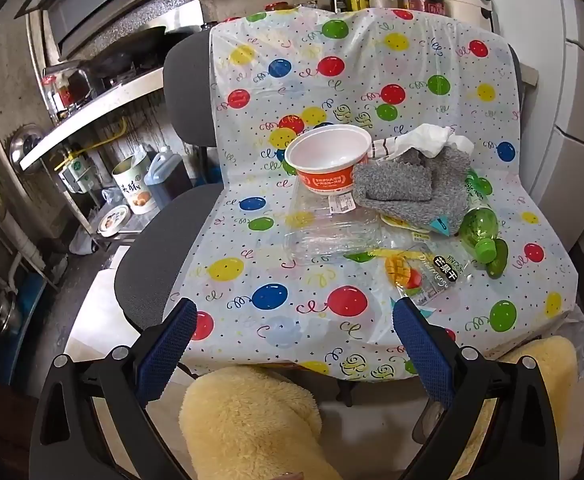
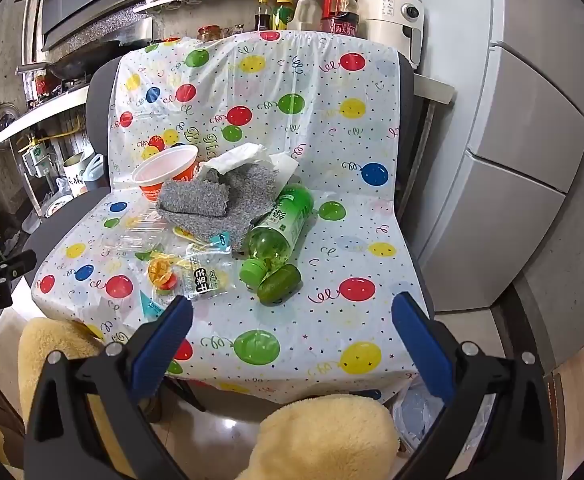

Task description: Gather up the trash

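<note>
While both my hand-held grippers (image 1: 293, 312) (image 2: 292, 308) hover spread wide and empty, the trash lies ahead on the balloon-print plastic sheet (image 2: 331, 128). A smooth green plastic bottle (image 2: 280, 236) leans against a fuzzy grey cloth (image 2: 220, 204), beside a round orange paper bowl (image 1: 329, 160) and a crinkly clear wrapper (image 1: 419, 272).

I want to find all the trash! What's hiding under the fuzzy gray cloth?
The gray cloth covers part of a green bottle and a yellow-edged wrapper. Anything else underneath is hidden.
</note>
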Demonstrator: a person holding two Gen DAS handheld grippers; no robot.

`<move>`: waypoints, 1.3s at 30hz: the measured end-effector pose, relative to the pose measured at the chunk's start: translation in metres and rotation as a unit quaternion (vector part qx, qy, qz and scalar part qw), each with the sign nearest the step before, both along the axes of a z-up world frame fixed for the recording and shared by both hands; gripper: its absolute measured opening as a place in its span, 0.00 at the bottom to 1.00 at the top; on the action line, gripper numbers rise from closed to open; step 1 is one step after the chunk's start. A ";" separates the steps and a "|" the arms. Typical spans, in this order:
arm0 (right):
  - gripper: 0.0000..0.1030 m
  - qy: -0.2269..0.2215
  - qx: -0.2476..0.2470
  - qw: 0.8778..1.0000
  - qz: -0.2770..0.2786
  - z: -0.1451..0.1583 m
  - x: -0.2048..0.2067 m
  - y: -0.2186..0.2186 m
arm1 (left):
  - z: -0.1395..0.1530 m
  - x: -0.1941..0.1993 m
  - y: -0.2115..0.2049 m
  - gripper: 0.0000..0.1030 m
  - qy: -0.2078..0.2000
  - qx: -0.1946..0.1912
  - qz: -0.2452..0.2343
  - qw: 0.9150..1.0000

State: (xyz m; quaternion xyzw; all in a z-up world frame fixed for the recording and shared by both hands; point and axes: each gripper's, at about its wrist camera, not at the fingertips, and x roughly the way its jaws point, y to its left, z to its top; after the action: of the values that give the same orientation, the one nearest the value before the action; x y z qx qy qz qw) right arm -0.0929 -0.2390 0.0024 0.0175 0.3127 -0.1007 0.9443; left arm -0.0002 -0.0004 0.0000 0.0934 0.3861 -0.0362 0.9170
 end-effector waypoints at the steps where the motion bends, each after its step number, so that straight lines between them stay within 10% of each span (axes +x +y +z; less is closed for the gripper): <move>1: 0.94 0.000 0.001 1.000 0.000 0.000 0.000 0.000 | 0.000 0.000 0.000 0.94 0.003 -0.002 0.000 1.000; 39: 0.94 0.002 0.003 1.000 -0.002 -0.002 0.000 -0.005 | 0.006 0.003 0.005 0.94 -0.004 0.003 0.004 1.000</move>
State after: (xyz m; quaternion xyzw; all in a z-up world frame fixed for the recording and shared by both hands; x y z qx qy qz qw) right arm -0.0934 -0.2438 0.0008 0.0209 0.3151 -0.1022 0.9433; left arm 0.0031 0.0047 0.0059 0.0945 0.3832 -0.0308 0.9183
